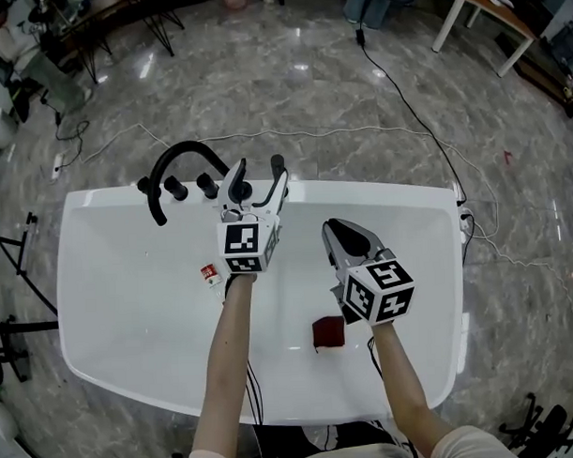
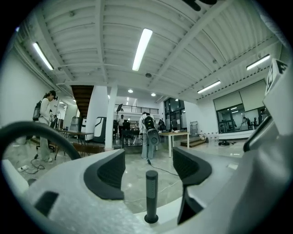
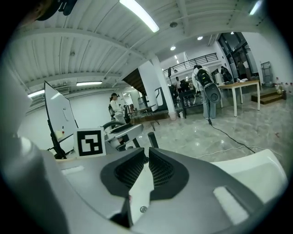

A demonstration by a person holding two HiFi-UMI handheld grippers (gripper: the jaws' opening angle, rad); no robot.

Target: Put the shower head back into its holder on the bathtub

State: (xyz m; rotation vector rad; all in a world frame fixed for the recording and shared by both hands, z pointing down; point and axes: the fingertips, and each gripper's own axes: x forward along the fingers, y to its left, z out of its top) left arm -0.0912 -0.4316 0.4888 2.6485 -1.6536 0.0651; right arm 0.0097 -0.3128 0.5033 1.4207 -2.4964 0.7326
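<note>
Head view: two hand-held grippers (image 1: 258, 175) (image 1: 339, 231).

Setting: open-plan lab or office hall. Evidence: freestanding bathtub (image 1: 119, 276) on polished stone floor (image 1: 291, 82), trailing cable (image 1: 404, 99), work table (image 1: 490, 2), ceiling strip light (image 2: 142, 49), whiteboard (image 3: 59, 114).

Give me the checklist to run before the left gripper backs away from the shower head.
1. Shower head standing upright in its holder: ok.
2. Left gripper fingers wide apart, not pressing the shower head: ok.
3. Shower head seated fully down in the holder: cannot tell.
4. Right gripper fingers close together, nothing between them: ok.
5. Right gripper apart from the shower head, over the bathtub: ok.
</note>
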